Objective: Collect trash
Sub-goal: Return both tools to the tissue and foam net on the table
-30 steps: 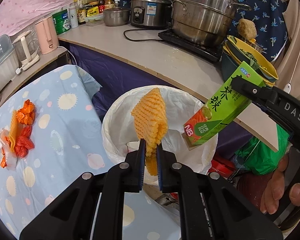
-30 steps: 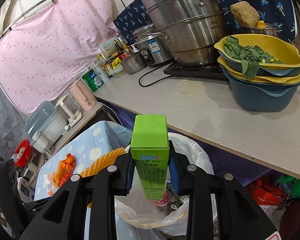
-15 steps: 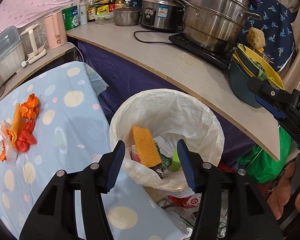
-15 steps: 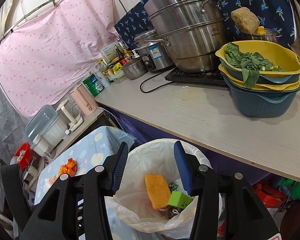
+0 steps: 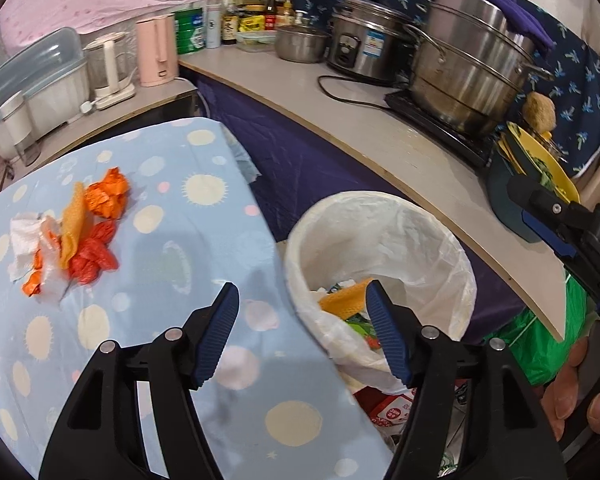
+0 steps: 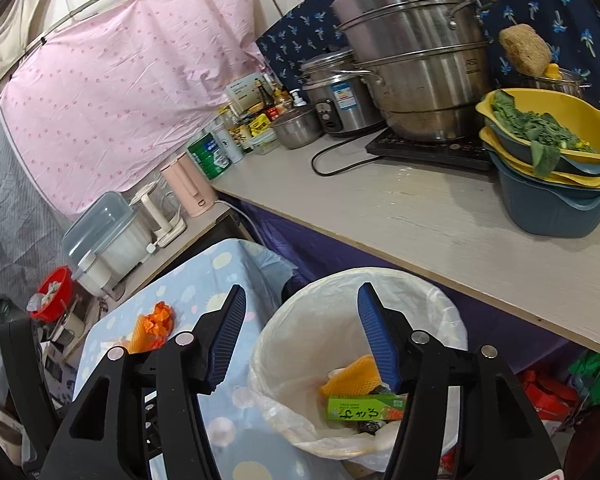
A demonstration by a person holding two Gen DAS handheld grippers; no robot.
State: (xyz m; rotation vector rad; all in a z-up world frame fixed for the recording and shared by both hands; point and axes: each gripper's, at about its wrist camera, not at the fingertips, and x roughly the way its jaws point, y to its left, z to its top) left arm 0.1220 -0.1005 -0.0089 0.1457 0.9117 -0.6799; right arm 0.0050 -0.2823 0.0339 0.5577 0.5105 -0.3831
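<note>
Left tool (image 5: 302,312) wide, empty; right tool (image 6: 300,314) wide, empty. White-lined round bin (image 6: 440,308) half hides orange mesh sleeve (image 6: 350,376), green carton (image 6: 364,407).

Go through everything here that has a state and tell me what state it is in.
Left tongs: open, empty.
Right tongs: open, empty.
Trash bin: lined, partly filled.
Green carton: lying in bin.
Yellow mesh: in bin.
Orange wrappers: crumpled on tablecloth.
</note>
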